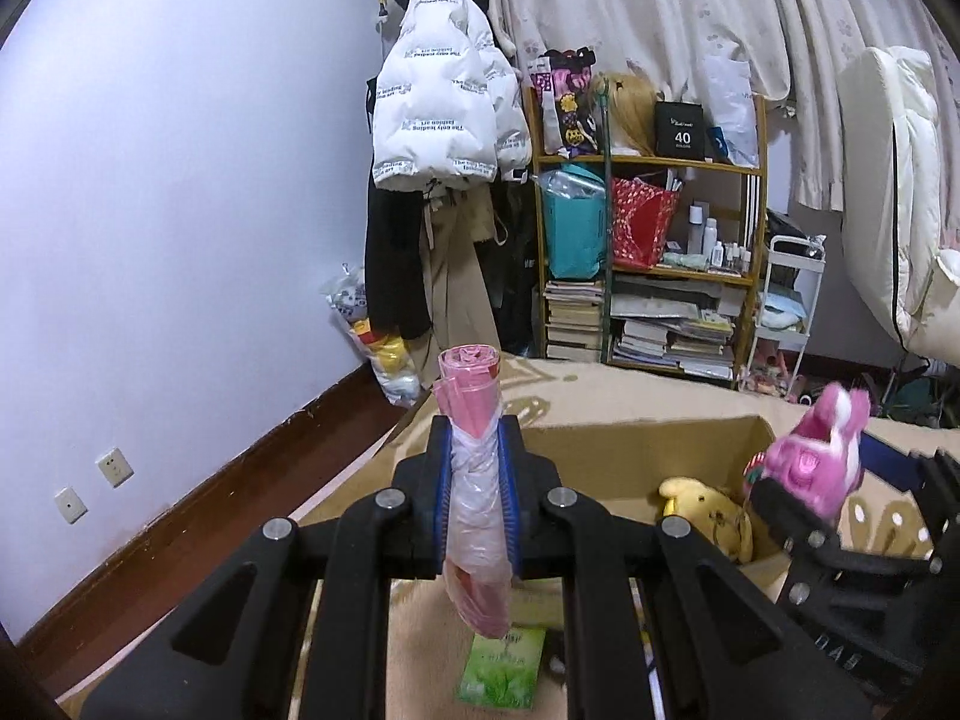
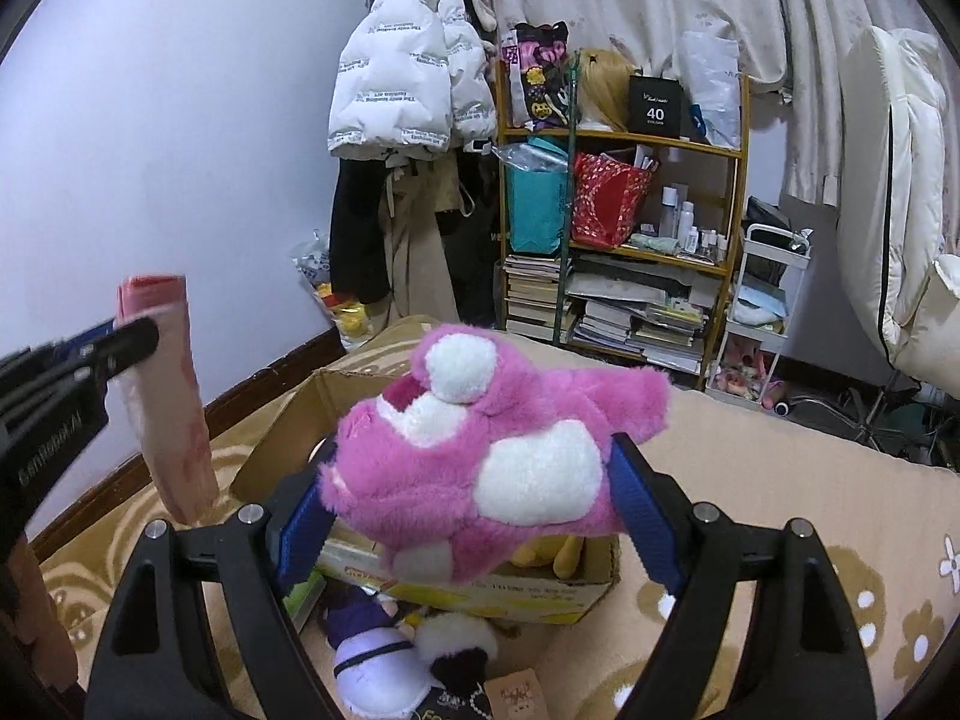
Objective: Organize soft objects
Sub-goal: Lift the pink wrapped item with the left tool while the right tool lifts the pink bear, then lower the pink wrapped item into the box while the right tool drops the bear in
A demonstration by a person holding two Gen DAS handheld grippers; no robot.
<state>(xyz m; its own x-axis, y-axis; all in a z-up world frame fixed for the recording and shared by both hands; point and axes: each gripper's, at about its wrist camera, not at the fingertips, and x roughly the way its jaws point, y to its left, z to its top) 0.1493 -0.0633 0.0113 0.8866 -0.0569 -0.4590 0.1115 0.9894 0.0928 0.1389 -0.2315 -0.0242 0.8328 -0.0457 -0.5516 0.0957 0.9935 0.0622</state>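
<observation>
right tool (image 2: 474, 480), blue pads closed on the pink plush toy (image 2: 480, 456), hangs directly above the open cardboard box (image 2: 282, 438), where a yellow plush (image 1: 714, 516) already lies. left tool (image 1: 474, 480), clamped on an upright roll of pink bags (image 1: 471, 420), stands left of the box. the right tool appears nearer; the likely release is straight down.
</observation>
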